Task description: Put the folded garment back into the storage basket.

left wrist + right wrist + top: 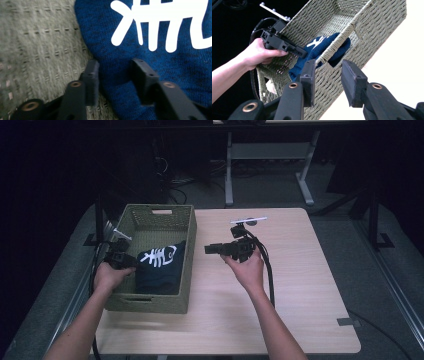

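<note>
A dark blue knitted cloth (159,270) with a white fishbone print lies in the olive woven basket (192,240). My left gripper (131,262) reaches over the basket's left wall into it. In the left gripper view its jaws (114,66) stand apart over the cloth's (160,75) left edge; blue fabric lies between them, and a strip of basket weave (45,50) shows beside the left jaw. My right gripper (206,249) hovers level above the table, pointing at the basket's right wall (367,30), jaws (327,65) apart and empty. The right gripper view also shows the left gripper (303,53) and the cloth (322,45).
The basket stands on the left part of a light wooden table (300,285). Black cables (270,275) trail from the right gripper toward the person. Behind the table is a dark floor with a grey desk frame (229,175).
</note>
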Motion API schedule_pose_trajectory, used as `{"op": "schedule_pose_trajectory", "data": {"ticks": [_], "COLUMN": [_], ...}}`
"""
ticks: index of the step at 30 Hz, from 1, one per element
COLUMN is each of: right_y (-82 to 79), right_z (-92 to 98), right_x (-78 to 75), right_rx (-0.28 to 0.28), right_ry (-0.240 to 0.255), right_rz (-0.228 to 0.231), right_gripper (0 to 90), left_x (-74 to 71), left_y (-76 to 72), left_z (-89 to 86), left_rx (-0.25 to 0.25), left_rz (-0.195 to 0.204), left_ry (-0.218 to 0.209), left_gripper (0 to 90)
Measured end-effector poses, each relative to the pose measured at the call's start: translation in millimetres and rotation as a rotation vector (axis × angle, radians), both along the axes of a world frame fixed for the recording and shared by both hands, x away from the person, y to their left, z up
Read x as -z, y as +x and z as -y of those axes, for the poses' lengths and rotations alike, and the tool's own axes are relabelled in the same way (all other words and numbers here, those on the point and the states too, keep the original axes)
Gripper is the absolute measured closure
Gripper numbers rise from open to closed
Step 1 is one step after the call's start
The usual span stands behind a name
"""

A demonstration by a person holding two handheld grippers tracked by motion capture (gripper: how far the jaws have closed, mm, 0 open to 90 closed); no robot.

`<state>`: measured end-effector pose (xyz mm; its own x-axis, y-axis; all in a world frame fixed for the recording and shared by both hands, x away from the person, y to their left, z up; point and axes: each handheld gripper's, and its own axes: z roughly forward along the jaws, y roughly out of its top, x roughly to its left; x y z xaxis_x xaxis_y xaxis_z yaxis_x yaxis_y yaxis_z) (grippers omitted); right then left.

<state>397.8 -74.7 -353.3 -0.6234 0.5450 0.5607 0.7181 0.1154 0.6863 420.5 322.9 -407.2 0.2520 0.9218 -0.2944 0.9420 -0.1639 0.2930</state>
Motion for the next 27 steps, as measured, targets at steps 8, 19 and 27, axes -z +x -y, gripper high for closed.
{"op": "schedule_pose_trajectory", "data": {"ticks": [8,19,27], "right_y": [-2.6,0.1,-2.5], "right_z": [7.1,0.6,23.6], "right_x": [-3.8,2.6,2.4], "right_rx": [0.017,0.007,0.033], "right_ry": [0.002,-0.009,-0.016], "right_rz": [0.013,-0.019,-0.022], "right_gripper": [64.4,63.7,61.2], "left_x": [-10.6,-34.2,-49.2], "left_y": [-2.2,-11.3,-20.4], "left_z": [-3.0,-16.9,-24.7], "left_rx": [0.039,-0.008,-0.036], "left_rz": [0.059,0.126,0.220], "left_ry": [0.041,0.016,-0.082], "left_gripper": [82.3,70.1,58.0]}}
